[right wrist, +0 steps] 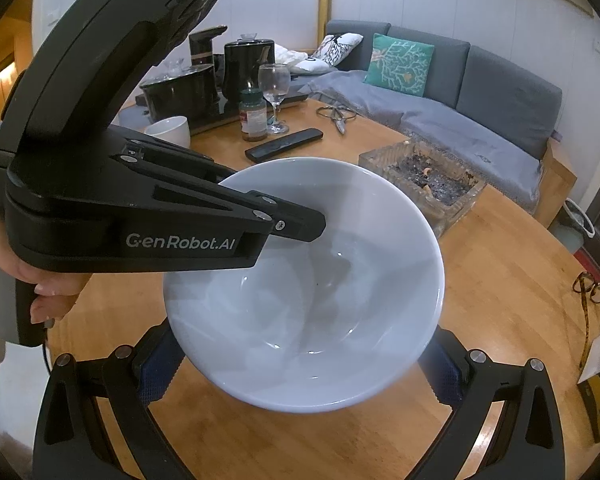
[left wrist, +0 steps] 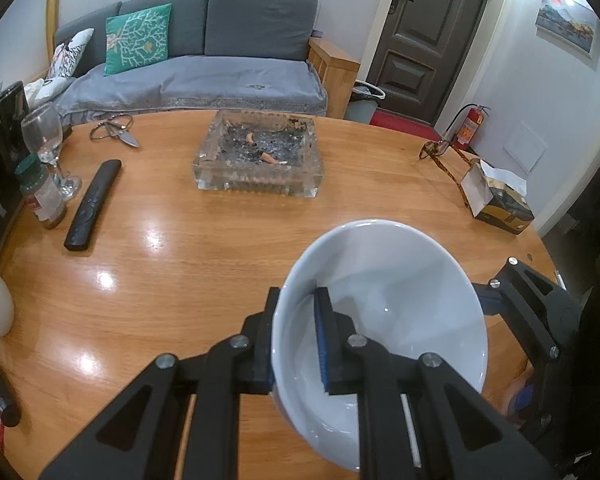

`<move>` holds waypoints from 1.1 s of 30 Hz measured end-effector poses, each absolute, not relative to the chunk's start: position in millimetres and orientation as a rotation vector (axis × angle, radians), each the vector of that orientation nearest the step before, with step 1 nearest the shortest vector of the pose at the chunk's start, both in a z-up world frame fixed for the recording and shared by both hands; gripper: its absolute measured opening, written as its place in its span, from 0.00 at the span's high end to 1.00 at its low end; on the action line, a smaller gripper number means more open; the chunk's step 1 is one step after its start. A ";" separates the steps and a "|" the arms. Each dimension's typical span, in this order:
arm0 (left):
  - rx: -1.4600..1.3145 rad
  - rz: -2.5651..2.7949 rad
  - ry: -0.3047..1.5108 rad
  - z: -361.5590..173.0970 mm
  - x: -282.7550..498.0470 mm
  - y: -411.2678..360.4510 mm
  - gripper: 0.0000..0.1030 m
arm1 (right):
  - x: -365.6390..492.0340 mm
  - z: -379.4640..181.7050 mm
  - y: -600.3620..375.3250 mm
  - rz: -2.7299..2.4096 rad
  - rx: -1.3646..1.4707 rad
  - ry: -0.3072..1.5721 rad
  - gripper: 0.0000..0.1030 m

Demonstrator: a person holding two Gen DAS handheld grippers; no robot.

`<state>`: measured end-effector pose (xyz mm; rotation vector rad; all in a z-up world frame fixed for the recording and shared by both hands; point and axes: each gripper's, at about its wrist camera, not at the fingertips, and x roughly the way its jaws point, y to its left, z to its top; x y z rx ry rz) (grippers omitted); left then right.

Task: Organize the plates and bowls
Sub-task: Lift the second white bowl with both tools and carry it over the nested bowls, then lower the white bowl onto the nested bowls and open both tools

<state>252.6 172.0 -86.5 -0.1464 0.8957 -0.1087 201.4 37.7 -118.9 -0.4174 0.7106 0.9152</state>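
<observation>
A white bowl [left wrist: 396, 288] [right wrist: 340, 280] is held above the round wooden table [left wrist: 180, 240]. My left gripper [left wrist: 296, 344] is shut on the bowl's left rim, one finger inside and one outside; it also shows in the right wrist view [right wrist: 300, 220], reaching in from the left. My right gripper [right wrist: 300, 368] is open, its blue pads [right wrist: 156, 372] on either side of the bowl's lower wall; I cannot tell if they touch it. In the left wrist view the right gripper's arm [left wrist: 532, 304] sits behind the bowl at the right.
A glass ashtray [left wrist: 260, 156] [right wrist: 424, 184] sits mid-table. A remote [left wrist: 94, 204], jar [left wrist: 44, 196], wine glass [left wrist: 48, 140] and scissors [left wrist: 116, 130] lie at the left. A white cup [right wrist: 170, 130], kettles [right wrist: 248, 68], glasses [left wrist: 440, 152] and tissue box [left wrist: 496, 196] ring the table's edges. A sofa [left wrist: 220, 60] stands behind.
</observation>
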 end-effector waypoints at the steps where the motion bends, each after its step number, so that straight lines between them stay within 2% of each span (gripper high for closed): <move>1: -0.130 -0.099 0.893 -86.1 251.9 170.2 0.87 | 201.4 -119.0 38.2 0.916 -0.418 0.711 0.04; 13: -0.015 -0.059 0.867 -84.6 249.4 158.6 0.84 | 199.5 -120.7 36.8 0.915 -0.423 0.717 0.04; 33: -0.092 -0.102 0.927 -107.6 254.3 170.6 0.80 | 195.4 -122.2 31.3 0.924 -0.449 0.730 0.02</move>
